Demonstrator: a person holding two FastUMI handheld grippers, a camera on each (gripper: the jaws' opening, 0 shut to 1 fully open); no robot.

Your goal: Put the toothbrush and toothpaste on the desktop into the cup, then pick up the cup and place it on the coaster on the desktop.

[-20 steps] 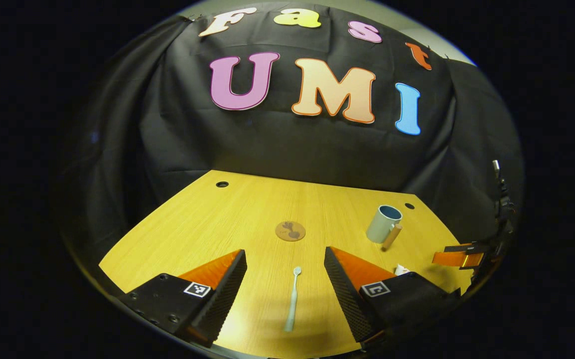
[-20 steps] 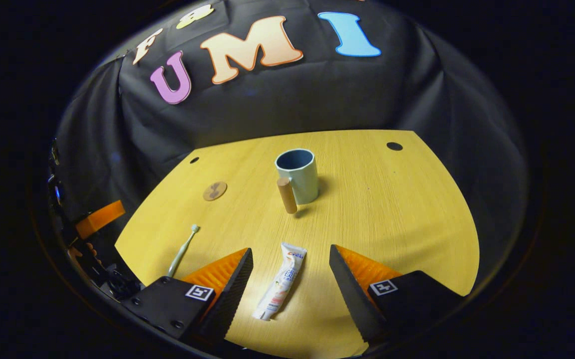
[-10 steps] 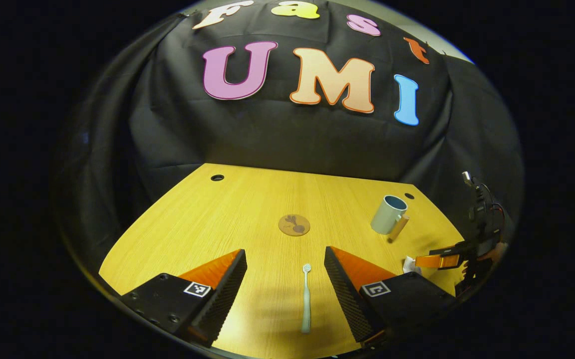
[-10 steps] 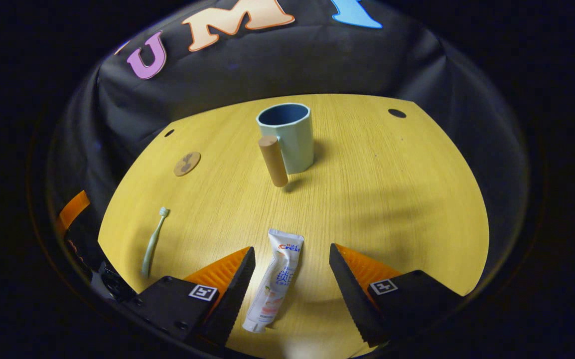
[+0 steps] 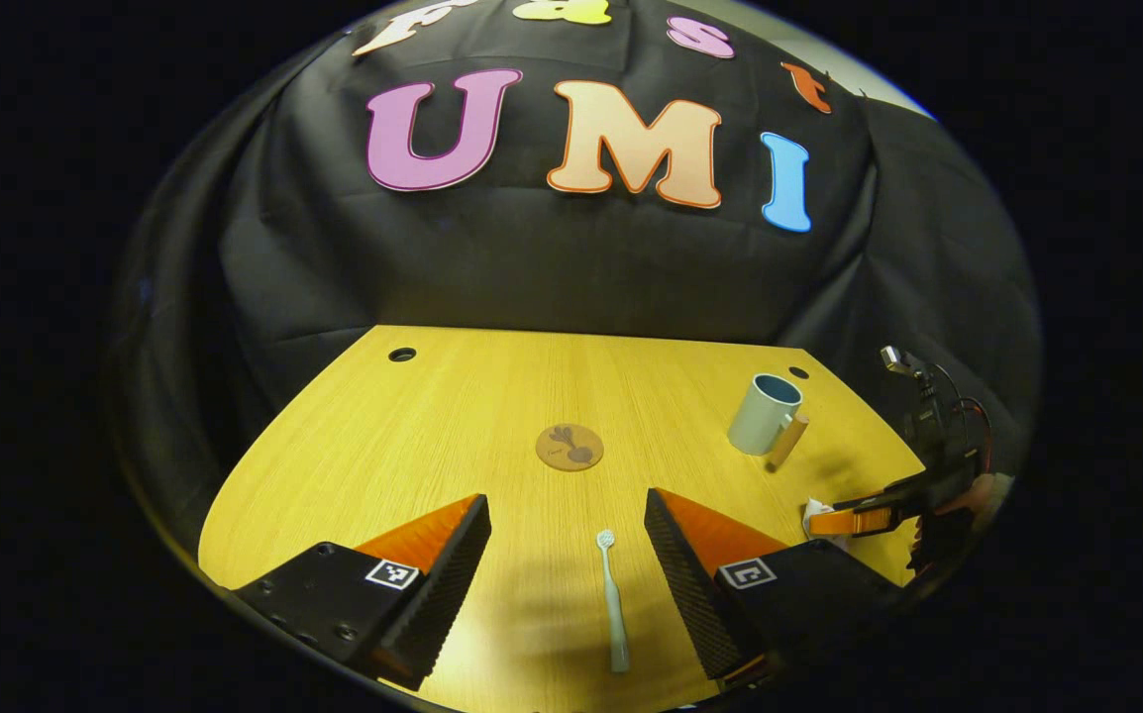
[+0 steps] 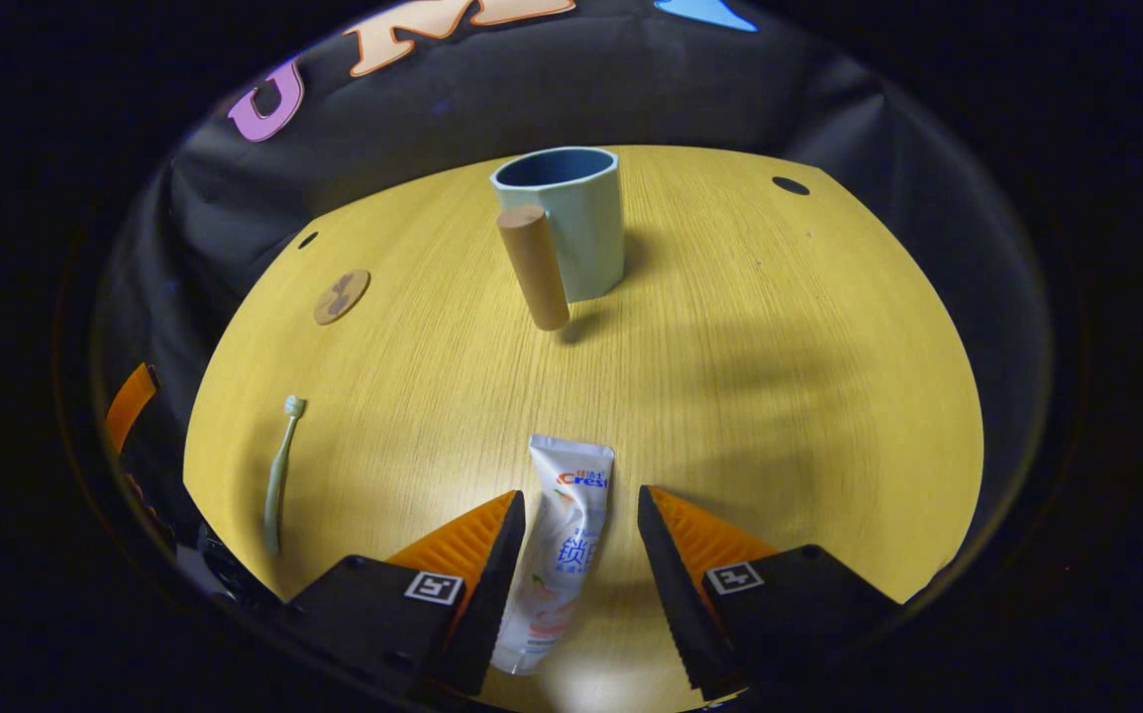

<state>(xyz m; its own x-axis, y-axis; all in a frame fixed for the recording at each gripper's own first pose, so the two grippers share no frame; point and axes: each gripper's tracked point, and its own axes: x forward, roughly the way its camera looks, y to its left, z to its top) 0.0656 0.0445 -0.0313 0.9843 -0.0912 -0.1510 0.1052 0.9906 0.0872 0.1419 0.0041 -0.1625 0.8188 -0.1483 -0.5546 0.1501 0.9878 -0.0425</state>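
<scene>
Your right gripper (image 6: 579, 515) fingers spread around the toothpaste (image 6: 557, 550), left gripper (image 5: 567, 530) fingers spread astride the toothbrush (image 5: 613, 599), cup (image 6: 571, 233) far on the surface (image 6: 779, 396)

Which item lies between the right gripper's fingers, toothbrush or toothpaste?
The toothpaste, a flat white tube; the thin toothbrush lies far off to its side.

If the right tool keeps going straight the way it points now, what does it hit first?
Most likely the toothpaste, lying on the desktop between the right tool fingers. Beyond it stands the cup; depth is uncertain.
</scene>
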